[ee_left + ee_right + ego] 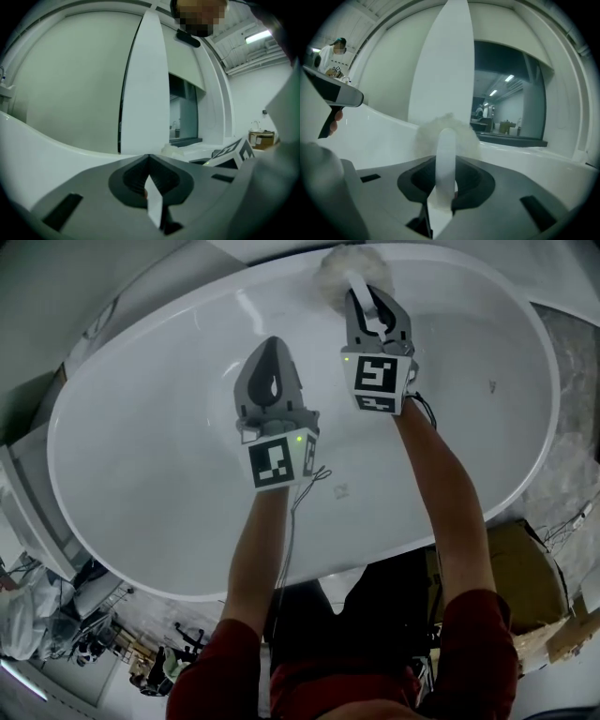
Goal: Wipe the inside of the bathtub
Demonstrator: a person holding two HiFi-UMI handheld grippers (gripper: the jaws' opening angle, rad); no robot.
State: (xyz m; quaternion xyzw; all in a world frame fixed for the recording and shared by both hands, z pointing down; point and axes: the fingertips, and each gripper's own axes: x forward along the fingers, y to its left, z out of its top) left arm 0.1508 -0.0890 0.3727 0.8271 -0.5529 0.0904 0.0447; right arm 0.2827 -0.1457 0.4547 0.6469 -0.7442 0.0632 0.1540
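**Asker:** What was on the left of the picture?

**Describer:** Seen from above, a white oval bathtub (141,484) filled most of the view, lying across the frame. Over its middle, a little left of centre, the left tongs (272,345) hung above the tub floor, touching nothing. Their jaws were pressed together with nothing between them.

**Asker:** Why were they held there, idle?

**Describer:** Most likely just to keep them out of the way. Wiping needed one tool, and the other side carried it.

**Asker:** And to the right?

**Describer:** The right tongs (373,304) reached farther, toward the far wall of the tub. Their jaws were clamped on the white handle (445,150) of a scrubber. Its fluffy pale head (339,266) looked pressed against the tub's far side, close under the rim. The handle ran straight out along the jaws, which probably let the person push the head flat onto the curved wall.

**Asker:** How far along did the wiping look?

**Describer:** That was hard to judge. The tub looked evenly white, with no foam or streaks to be seen. The head sat at the far edge, so the floor and near wall may have been left to do.

**Asker:** Was there anything at the far right?

**Describer:** Outside the tub, a cardboard box (530,577) stood beside the person's right arm.
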